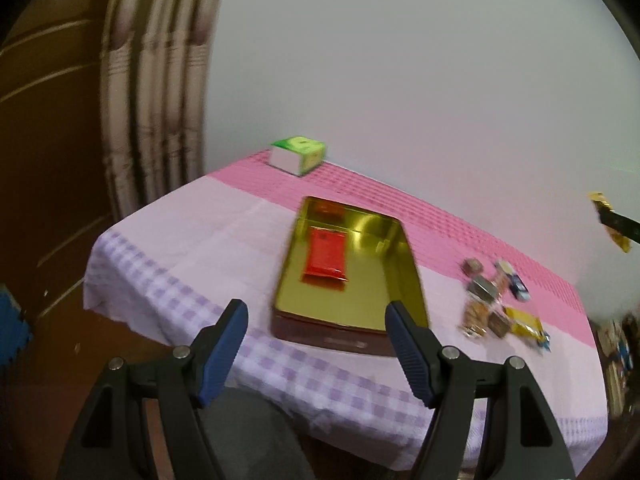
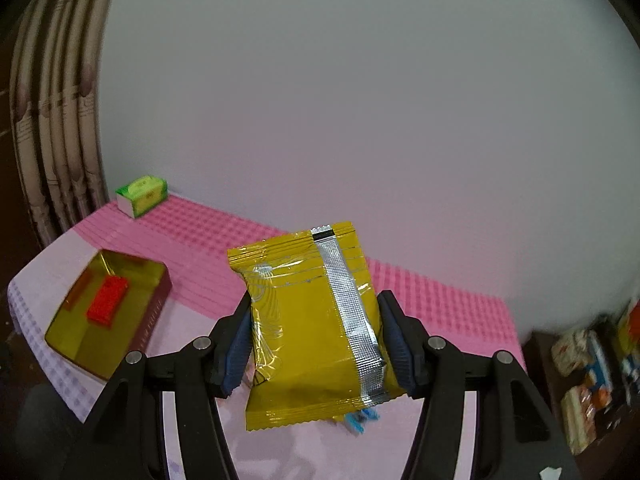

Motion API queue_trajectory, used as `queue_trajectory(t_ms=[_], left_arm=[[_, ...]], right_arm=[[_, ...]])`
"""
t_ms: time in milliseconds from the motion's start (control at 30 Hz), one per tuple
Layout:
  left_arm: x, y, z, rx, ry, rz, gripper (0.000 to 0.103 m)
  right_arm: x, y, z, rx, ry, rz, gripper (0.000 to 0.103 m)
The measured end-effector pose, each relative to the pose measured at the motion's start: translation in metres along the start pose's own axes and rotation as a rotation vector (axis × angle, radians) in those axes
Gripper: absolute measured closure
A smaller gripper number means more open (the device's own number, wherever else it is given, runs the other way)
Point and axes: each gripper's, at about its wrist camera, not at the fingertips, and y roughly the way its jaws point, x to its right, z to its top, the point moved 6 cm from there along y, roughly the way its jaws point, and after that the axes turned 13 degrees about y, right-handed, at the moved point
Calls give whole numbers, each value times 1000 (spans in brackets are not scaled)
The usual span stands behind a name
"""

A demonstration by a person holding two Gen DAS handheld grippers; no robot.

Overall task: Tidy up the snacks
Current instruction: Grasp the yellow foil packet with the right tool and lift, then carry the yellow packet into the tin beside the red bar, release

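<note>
**Yellow packet clamped in the right gripper, tin open on the table**

Nearest the right wrist camera, the right gripper (image 2: 316,340) is clamped on a yellow packet (image 2: 308,328), its blue pads pressing the packet's two sides. The packet stands roughly upright between them, its silver back seam facing the camera, held up off the tablecloth (image 2: 440,308). A bit of blue wrapper (image 2: 362,420) peeks out below the packet's lower edge.

The left gripper (image 1: 316,320) has its jaws wide apart with nothing between them. Beyond it sits the open tin (image 1: 348,276), gold inside, with a red packet (image 1: 326,258) lying flat on its floor. In the right wrist view the same tin lies well to the left of the held packet.

To the right of the tin, a loose pile of snacks (image 1: 496,300) rests on the cloth, somewhat blurred. A green box (image 1: 298,155) stands at the table's far edge, against the wall. At the right rim of the left view, a sliver of the yellow packet shows in the air.
</note>
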Motion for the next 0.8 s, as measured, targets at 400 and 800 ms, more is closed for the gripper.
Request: queue_trajectory(t_ms=[400, 800], left_arm=[[-31, 2, 0, 7, -75, 62, 30], [-52, 13, -5, -19, -144, 97, 30]], right_arm=[[-112, -25, 27, 69, -90, 87, 48], [-202, 10, -11, -14, -145, 167, 48]])
